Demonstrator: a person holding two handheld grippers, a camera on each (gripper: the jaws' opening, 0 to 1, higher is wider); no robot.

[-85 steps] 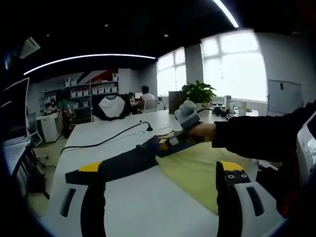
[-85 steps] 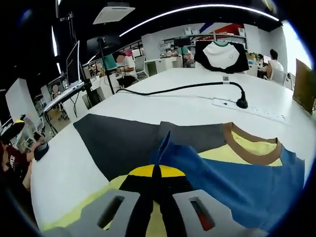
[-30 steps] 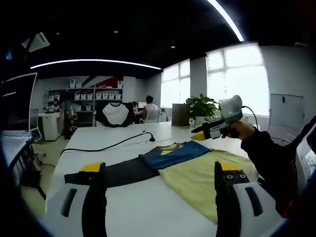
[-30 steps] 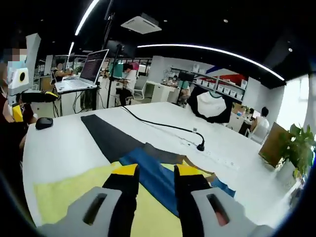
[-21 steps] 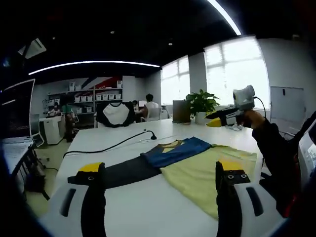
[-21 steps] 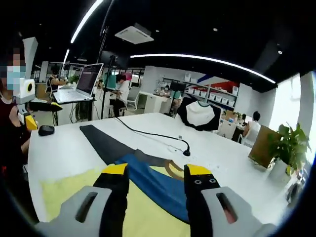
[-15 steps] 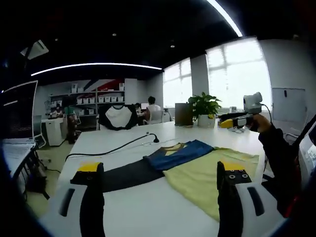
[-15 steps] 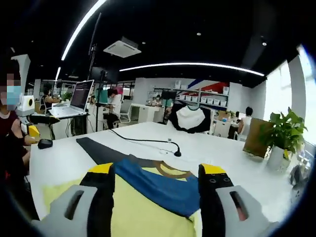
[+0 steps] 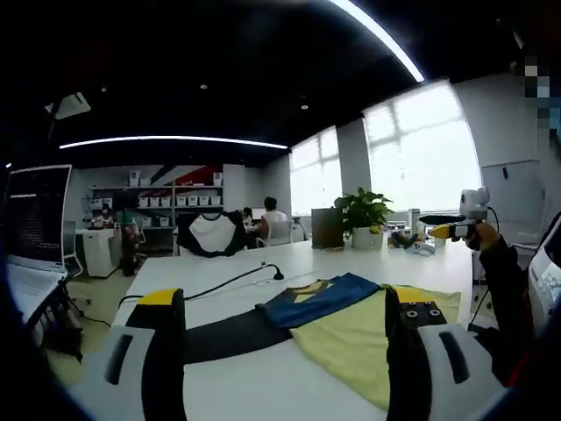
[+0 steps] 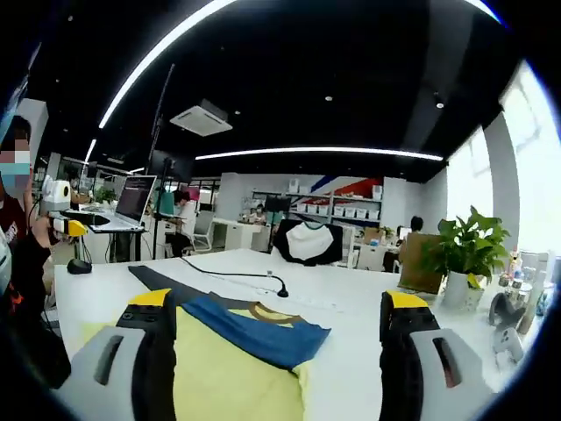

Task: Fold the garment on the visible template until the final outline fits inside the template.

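Observation:
A yellow T-shirt (image 9: 351,338) lies flat on the white table (image 9: 263,386). Its blue sleeve (image 9: 323,298) is folded across the chest, and a dark grey sleeve (image 9: 223,331) stretches out to the left. My left gripper (image 9: 283,303) hovers above the table edge, open wide and holding nothing. The right gripper (image 9: 438,228) is held up at the far right by a dark-sleeved hand. In the right gripper view the shirt (image 10: 219,368) and its blue sleeve (image 10: 263,329) lie below my right gripper (image 10: 279,303), which is open and well above the cloth. The left gripper (image 10: 77,221) appears at far left.
A black cable with a small stand (image 9: 273,274) runs across the table behind the shirt. A potted plant (image 9: 364,210) and a chair draped with a black-and-white shirt (image 9: 210,232) stand beyond. A mouse (image 10: 79,266) and a laptop (image 10: 136,200) sit at the left.
The right gripper let go of the blue sleeve, which now lies across the shirt, then opened wide and rose away. The left gripper stayed open and tilted up slightly.

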